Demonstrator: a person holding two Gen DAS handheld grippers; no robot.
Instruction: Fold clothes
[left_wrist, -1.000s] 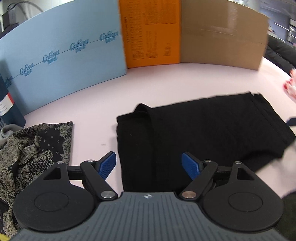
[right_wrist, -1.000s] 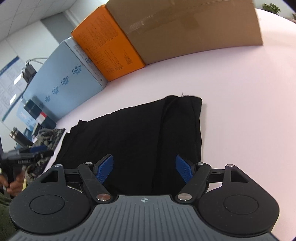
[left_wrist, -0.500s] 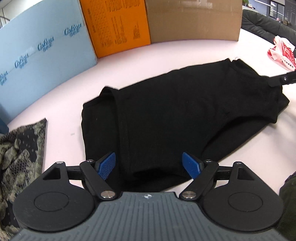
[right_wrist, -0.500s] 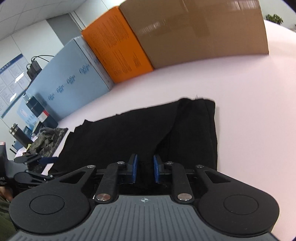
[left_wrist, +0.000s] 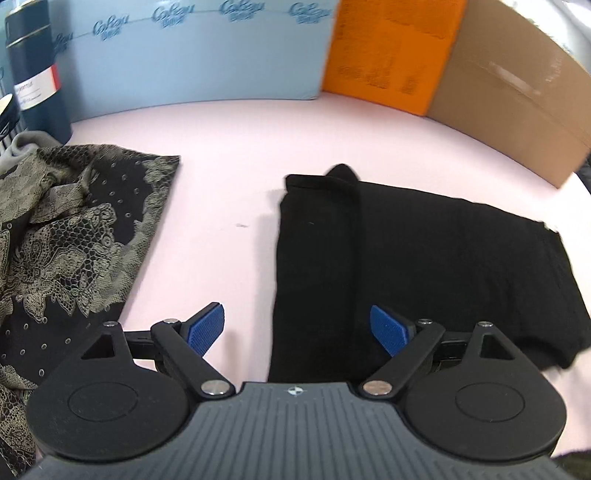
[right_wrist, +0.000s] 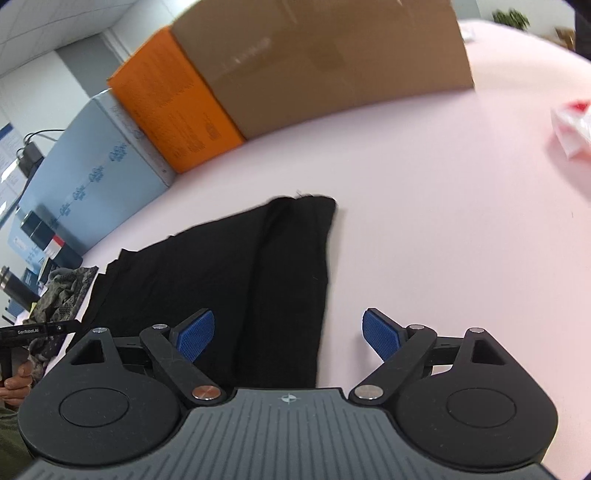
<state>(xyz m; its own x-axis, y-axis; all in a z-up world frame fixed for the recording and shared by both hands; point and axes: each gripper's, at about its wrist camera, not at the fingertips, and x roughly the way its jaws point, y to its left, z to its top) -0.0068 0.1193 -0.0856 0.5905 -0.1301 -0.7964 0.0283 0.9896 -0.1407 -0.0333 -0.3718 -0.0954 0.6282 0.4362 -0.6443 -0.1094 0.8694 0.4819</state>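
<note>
A black garment (left_wrist: 424, 266) lies folded flat on the pink table (left_wrist: 221, 206). My left gripper (left_wrist: 297, 328) hangs low over its near left corner. The jaws are opening; the garment's left edge runs between the blue pads (left_wrist: 207, 326) and neither pad presses on it. In the right wrist view the same black garment (right_wrist: 229, 266) stretches away to the left. My right gripper (right_wrist: 288, 334) is over its near right edge, jaws opening, the cloth edge loose between them. The left gripper (right_wrist: 37, 328) and the hand holding it show at the far left.
A crumpled lace-patterned cloth (left_wrist: 74, 240) lies to the left of the black garment. A blue box (left_wrist: 192, 51), an orange box (left_wrist: 391, 51) and a cardboard box (left_wrist: 517, 99) wall the table's far side. A dark bottle (left_wrist: 35, 70) stands far left. A red-and-white bag (right_wrist: 572, 129) lies far right.
The right gripper, nearly shut half a second ago, now stands wide apart over the garment's right edge. The left gripper has shifted left and rolled, bringing the lace cloth into view.
</note>
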